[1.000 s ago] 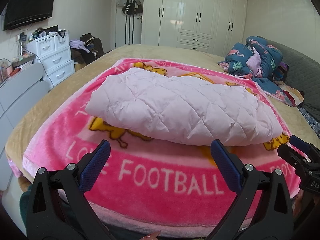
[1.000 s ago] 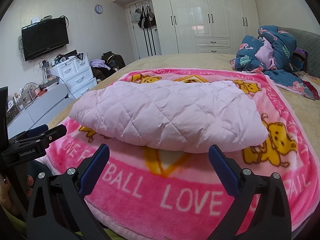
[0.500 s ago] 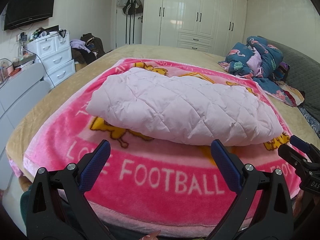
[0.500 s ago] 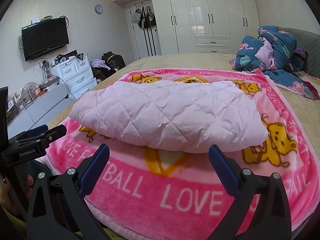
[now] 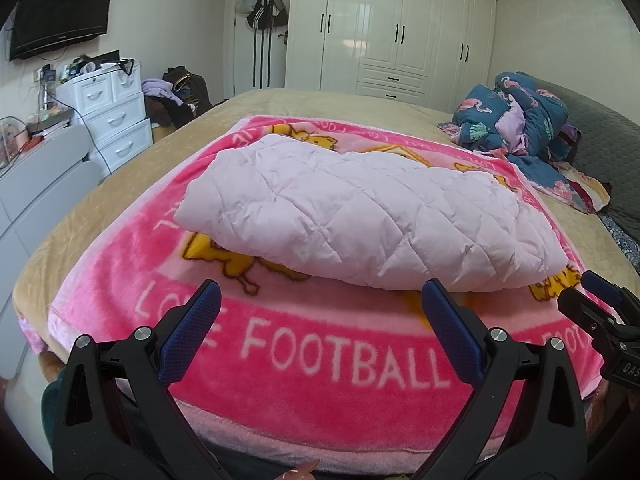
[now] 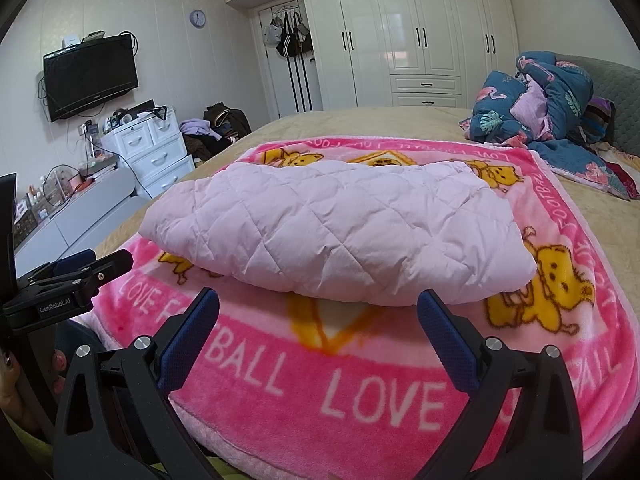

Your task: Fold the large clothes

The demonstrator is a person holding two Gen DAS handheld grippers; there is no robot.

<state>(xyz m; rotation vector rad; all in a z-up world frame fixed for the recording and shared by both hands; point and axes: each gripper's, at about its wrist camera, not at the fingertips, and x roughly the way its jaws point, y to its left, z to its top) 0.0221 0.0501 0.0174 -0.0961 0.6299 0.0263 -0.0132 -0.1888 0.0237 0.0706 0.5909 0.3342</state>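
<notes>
A pale pink quilted garment point(image 5: 360, 216) lies folded into a long thick bundle across a bright pink cartoon blanket point(image 5: 320, 352) on the bed; in the right wrist view the garment point(image 6: 340, 236) fills the middle of the blanket point(image 6: 360, 392). My left gripper point(image 5: 320, 300) hovers open over the blanket's near edge, short of the garment, nothing between its blue pads. My right gripper point(image 6: 318, 308) is likewise open and empty, just before the bundle's front fold. Each view shows the other gripper at its side edge.
The tan bed cover point(image 5: 120, 184) surrounds the blanket. A heap of blue patterned bedding point(image 5: 516, 120) sits at the far right by a grey headboard. White drawers point(image 5: 116, 116), a wall TV point(image 5: 60, 8) and white wardrobes point(image 5: 400, 28) line the room behind.
</notes>
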